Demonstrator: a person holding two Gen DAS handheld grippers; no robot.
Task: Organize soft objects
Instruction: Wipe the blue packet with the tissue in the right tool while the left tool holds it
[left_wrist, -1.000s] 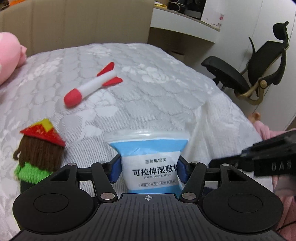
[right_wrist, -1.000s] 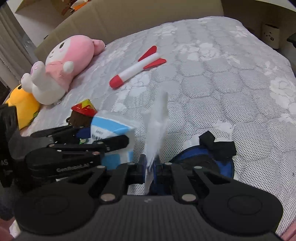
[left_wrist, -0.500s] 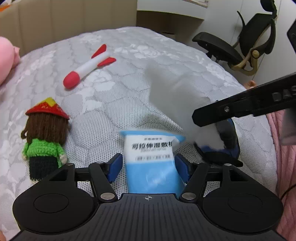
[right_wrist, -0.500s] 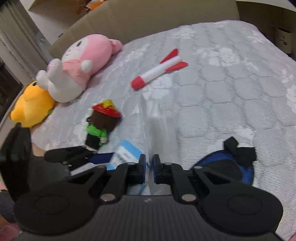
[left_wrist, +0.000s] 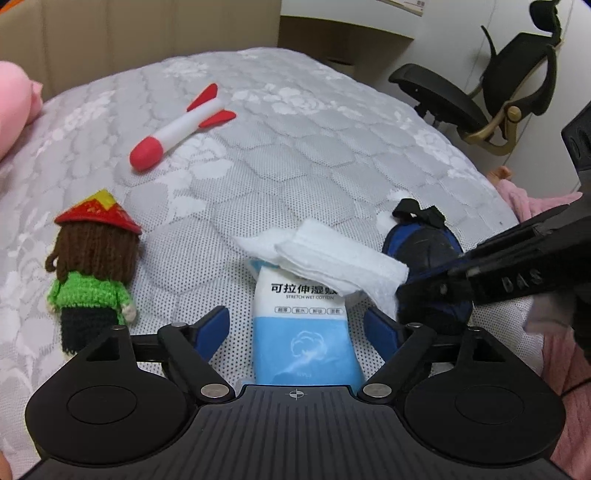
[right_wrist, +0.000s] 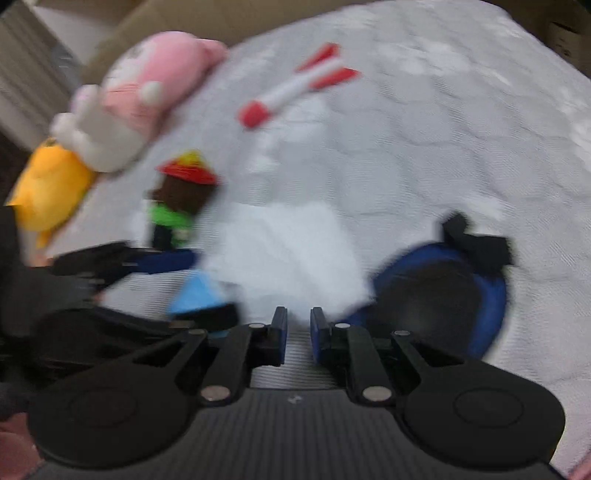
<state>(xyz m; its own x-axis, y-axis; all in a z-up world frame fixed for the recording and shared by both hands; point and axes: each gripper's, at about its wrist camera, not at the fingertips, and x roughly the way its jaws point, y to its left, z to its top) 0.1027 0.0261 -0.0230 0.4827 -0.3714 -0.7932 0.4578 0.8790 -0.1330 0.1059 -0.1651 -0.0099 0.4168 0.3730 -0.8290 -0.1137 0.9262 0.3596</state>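
Where both tongs gripped before, left tongs (left_wrist: 297, 326) and right tongs (right_wrist: 298, 334) now gape; cotton sheet (left_wrist: 332, 258) drapes the pack (left_wrist: 303, 332).

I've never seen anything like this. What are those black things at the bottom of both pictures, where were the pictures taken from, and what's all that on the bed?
There is no robot here: a person holds a hand-held gripper in each hand, each with a wide-angle camera looking along its two fingers. One picture comes from the left hand-held gripper, the other, blurred by motion, from the right hand-held gripper.

Both are open and grip nothing. A blue cotton-pad packet lies between the left one's fingers, untouched, with a white cotton sheet draped over its top.

Also on the quilted bed lie a knitted doll in a red hat, a red-and-white plush rocket, a blue-and-black pouch, a pink plush and a yellow plush.
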